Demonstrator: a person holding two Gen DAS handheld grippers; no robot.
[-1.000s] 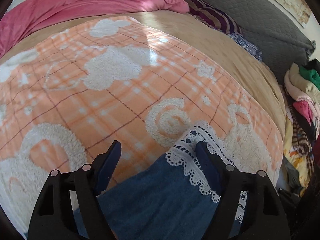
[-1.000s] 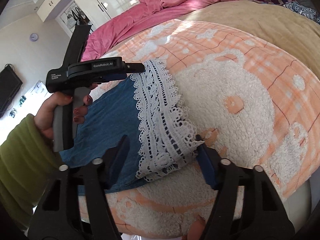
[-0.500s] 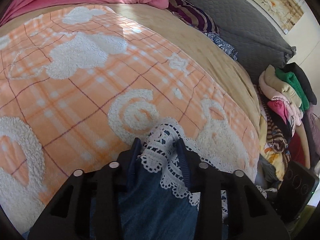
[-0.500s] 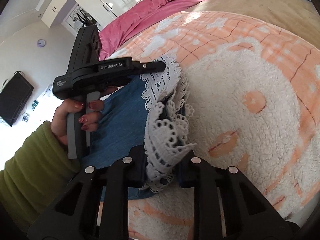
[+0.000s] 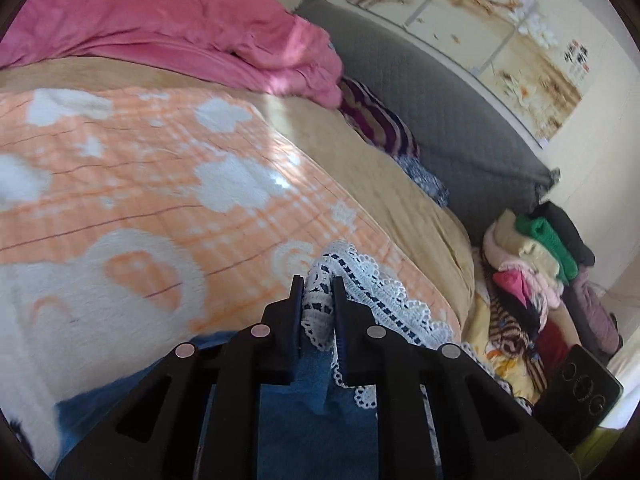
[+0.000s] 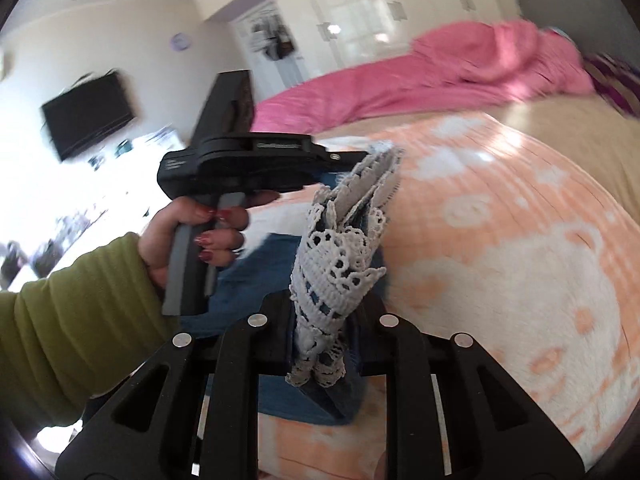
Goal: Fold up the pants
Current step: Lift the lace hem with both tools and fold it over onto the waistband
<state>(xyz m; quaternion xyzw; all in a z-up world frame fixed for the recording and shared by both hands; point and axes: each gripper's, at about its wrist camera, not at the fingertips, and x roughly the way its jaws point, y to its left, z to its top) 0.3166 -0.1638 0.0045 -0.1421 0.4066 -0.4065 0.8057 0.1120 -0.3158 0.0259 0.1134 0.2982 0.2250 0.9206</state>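
Both grippers now lifted from half a second ago, left gripper (image 5: 316, 288) and right gripper (image 6: 326, 312) each pinching the lace hem (image 6: 340, 256), denim pants (image 5: 304, 432) raised above the orange blanket (image 5: 160, 184)

The orange-and-white plaid fleece blanket (image 5: 168, 200) lies flat and bare ahead of both grippers, giving open room across the bed. A rumpled pink duvet (image 5: 192, 36) heaps along the far edge, with a grey quilted headboard (image 5: 440, 120) closing that end. Off the bed's side, a stack of folded clothes (image 5: 536, 248) crowds the floor space.
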